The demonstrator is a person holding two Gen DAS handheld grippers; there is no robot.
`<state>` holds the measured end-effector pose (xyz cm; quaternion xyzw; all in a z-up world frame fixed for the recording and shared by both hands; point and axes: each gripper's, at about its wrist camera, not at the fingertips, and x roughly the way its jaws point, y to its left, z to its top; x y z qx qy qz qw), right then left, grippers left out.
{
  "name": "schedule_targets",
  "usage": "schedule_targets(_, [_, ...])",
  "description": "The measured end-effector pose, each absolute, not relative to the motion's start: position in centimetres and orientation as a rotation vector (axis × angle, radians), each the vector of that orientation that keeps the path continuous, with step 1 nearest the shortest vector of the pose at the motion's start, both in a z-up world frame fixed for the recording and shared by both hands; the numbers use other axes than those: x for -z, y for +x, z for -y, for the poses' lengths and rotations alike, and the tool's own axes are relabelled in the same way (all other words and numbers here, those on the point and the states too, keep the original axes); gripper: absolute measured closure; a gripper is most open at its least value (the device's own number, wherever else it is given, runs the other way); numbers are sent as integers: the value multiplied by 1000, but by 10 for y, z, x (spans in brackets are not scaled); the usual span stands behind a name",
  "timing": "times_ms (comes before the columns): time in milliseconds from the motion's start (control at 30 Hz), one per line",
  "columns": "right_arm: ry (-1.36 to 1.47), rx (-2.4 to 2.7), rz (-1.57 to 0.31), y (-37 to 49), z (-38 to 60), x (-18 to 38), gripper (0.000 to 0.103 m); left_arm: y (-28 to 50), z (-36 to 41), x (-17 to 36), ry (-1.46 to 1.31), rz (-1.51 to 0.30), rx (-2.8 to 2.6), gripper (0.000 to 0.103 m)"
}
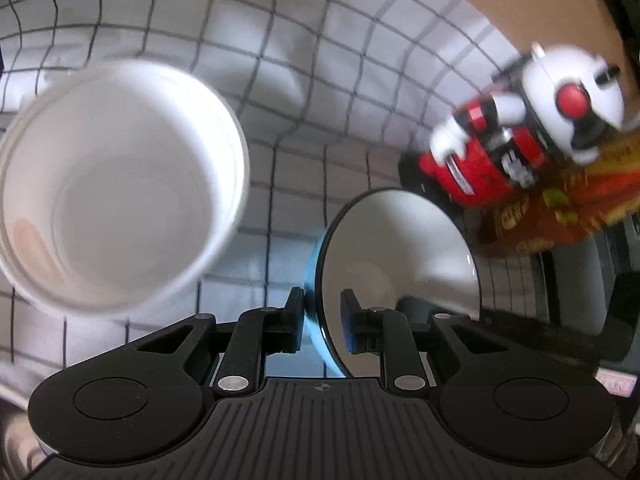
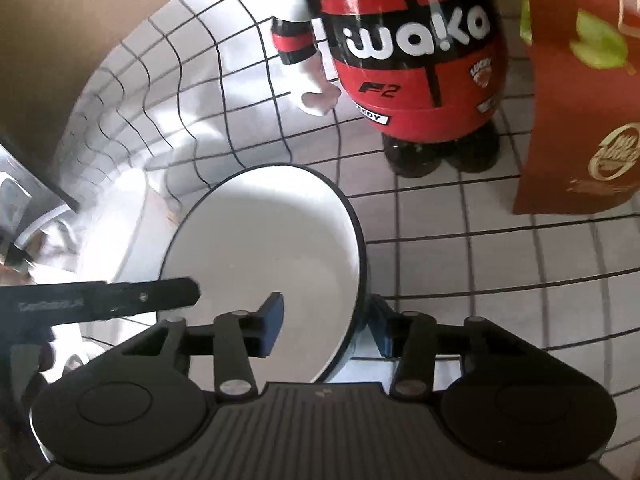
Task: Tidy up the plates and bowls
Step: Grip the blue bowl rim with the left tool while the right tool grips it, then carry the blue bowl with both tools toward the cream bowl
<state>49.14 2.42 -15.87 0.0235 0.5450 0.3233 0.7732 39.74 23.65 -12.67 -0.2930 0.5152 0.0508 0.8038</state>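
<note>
In the left wrist view my left gripper (image 1: 322, 320) straddles the rim of a bowl (image 1: 396, 248), light blue outside and white inside with a dark edge; a small gap shows at the right pad. A larger white bowl (image 1: 116, 188) stands to the left on the checked cloth. In the right wrist view my right gripper (image 2: 326, 322) spans the rim of the same white bowl (image 2: 264, 240); its jaws stand wide, with the left pad (image 2: 272, 320) over the inside. My left gripper's finger (image 2: 108, 300) enters from the left. The white bowl (image 2: 112, 232) lies behind it.
A red, white and black robot figure (image 2: 412, 56) stands on the white checked tablecloth (image 2: 460, 272) behind the bowl, also in the left wrist view (image 1: 516, 136). A red paper bag (image 2: 580, 92) stands to its right. A brown surface (image 2: 72, 24) lies beyond the cloth.
</note>
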Motion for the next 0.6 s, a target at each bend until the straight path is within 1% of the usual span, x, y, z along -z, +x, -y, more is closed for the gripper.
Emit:
schedule_targets(200, [88,-719,-1187,490,-9,162,58,396,-230,129,-601,-1104,-101,81])
schedule_targets(333, [103,-710,-1177,495,-10,164,58,409,-228,141,-585,-1120,-100,81])
schedule_targets(600, [149,-694,-1232,503,-17,179,57,432,-224,166,-588,-1172,-90,80])
